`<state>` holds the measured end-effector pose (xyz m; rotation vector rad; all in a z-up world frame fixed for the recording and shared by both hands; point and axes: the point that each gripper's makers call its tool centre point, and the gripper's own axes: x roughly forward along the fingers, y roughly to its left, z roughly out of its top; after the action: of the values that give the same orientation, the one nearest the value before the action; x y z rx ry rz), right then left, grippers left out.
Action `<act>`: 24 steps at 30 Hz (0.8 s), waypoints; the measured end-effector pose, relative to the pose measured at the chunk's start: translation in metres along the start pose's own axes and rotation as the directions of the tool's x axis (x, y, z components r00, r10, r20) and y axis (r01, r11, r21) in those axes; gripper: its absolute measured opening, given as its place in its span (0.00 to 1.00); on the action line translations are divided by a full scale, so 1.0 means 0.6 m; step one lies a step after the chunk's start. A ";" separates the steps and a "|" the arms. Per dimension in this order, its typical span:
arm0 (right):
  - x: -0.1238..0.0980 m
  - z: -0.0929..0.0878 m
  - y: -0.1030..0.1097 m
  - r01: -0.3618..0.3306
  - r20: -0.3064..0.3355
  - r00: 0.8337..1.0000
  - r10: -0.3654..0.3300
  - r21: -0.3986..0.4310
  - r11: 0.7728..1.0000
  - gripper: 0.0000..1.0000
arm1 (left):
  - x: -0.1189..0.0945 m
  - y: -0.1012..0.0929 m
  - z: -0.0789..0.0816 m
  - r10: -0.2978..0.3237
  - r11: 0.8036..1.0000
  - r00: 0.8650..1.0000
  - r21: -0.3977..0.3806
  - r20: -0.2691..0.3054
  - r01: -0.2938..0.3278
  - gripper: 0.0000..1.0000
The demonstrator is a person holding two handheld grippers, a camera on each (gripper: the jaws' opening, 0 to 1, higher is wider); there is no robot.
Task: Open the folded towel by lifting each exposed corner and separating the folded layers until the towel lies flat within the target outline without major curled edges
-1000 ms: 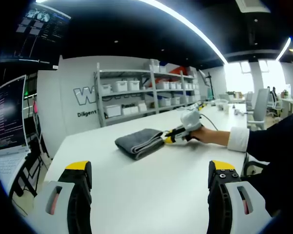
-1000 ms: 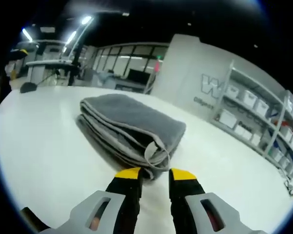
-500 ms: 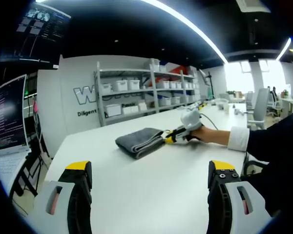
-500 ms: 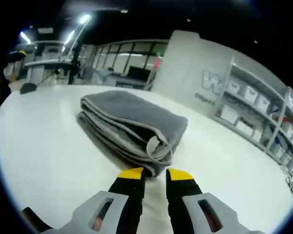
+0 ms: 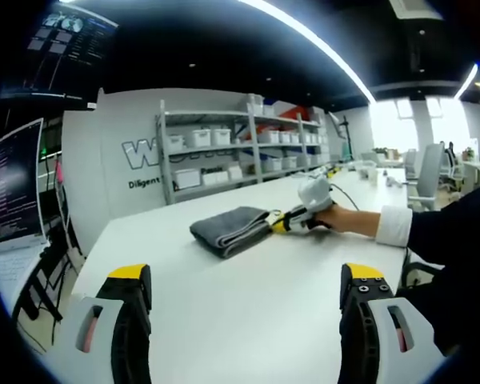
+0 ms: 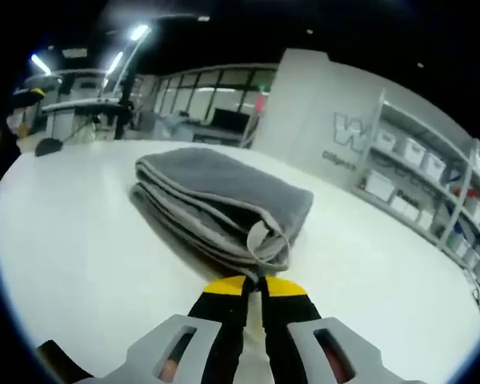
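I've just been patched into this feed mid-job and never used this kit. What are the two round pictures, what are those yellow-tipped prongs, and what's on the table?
A person holds a two-jaw gripper in each hand; each carries a fisheye camera looking along its jaws. In the left gripper view, the left gripper is wide open above the white table, empty. Across the table, a hand holds the right gripper at the edge of a folded grey towel. The right gripper view shows that gripper's yellow tips nearly closed at the towel's near corner; whether they pinch cloth I cannot tell. The towel is still folded.
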<state>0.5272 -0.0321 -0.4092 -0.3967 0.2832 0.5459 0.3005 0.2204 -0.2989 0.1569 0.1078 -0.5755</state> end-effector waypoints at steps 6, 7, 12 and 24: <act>-0.004 0.002 0.002 -0.029 0.016 0.999 0.028 0.045 0.999 0.00 | 0.016 -0.003 0.002 0.002 1.000 0.999 -0.023 0.044 -0.001 0.89; -0.005 0.002 0.001 -0.032 0.019 0.999 0.031 0.050 0.998 0.00 | 0.018 -0.003 0.000 0.002 1.000 0.999 -0.023 0.046 -0.001 0.87; -0.008 0.003 0.000 -0.043 0.034 0.999 0.041 0.083 0.996 0.00 | 0.031 0.005 -0.005 0.029 0.999 0.998 -0.025 0.050 -0.027 0.83; -0.010 0.006 0.006 -0.059 0.038 0.998 0.055 0.106 0.993 0.00 | 0.086 0.012 -0.016 0.053 0.998 0.998 -0.045 0.022 -0.052 0.78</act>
<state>0.5208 -0.0306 -0.4051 -0.2758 0.2897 0.5906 0.3468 0.2005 -0.3152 0.1092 0.0938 -0.5224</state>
